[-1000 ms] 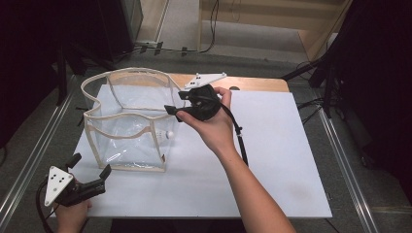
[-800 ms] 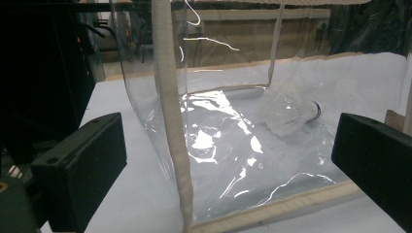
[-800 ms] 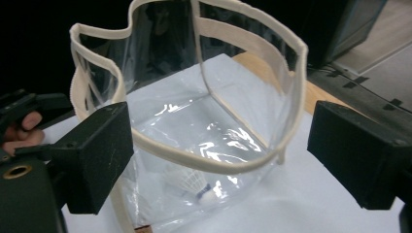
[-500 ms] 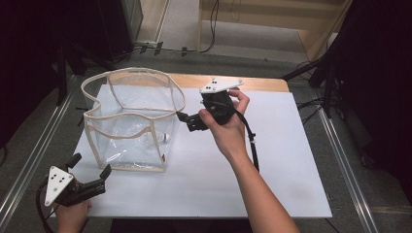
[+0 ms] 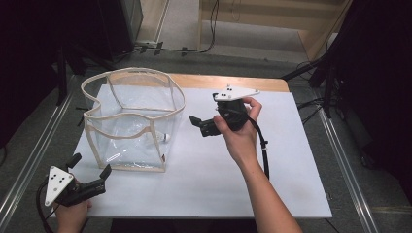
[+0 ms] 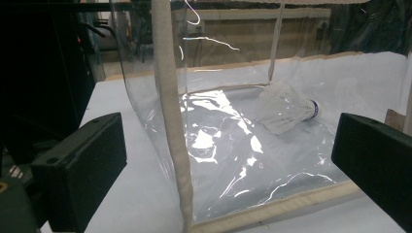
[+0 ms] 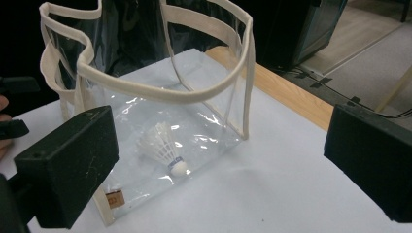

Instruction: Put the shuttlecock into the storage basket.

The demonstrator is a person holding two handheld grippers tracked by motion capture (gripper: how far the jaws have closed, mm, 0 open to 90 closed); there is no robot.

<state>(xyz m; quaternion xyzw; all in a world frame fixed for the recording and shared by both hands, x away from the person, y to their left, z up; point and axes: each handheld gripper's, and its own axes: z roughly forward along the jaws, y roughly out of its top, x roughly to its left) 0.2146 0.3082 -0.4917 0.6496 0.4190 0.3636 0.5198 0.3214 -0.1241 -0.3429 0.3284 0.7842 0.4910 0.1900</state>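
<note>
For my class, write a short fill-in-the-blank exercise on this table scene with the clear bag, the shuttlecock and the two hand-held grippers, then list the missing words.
1. The shuttlecock lies ____ the clear bag.
2. The jaws of the right gripper stand ____, with nothing between them.
3. In the high view, the left gripper sits near the table's ____ left corner.
4. The bag's rim is trimmed with ____ webbing.

Missing words: inside; open; front; cream
</note>
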